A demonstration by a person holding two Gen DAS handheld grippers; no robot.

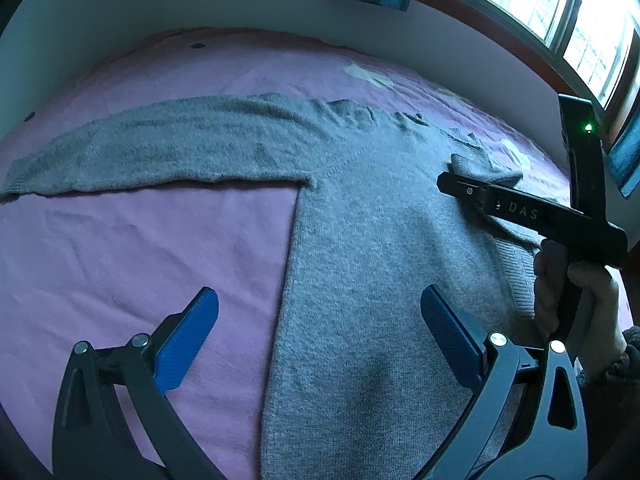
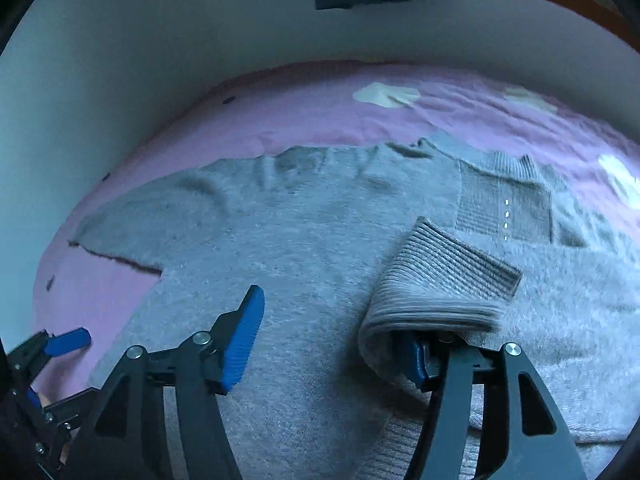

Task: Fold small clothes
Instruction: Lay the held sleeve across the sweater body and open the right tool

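Both wrist cameras look steeply down and forward over the grey sweater (image 1: 360, 240) toward the wall (image 2: 120, 80). The left hangs above its hem edge, the right close above its ribbed cuff (image 2: 444, 280). Both share the outstretched sleeve (image 1: 160, 148).

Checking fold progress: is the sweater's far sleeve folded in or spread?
Spread: the sleeve lies straight out across the pink sheet.

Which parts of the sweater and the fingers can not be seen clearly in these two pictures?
- Left wrist view: the sweater's lower hem is cut off by the bottom edge.
- Left wrist view: the right gripper's fingers are seen edge-on; their gap cannot be judged.
- Right wrist view: the ribbed cuff drapes over one blue finger, hiding its tip.
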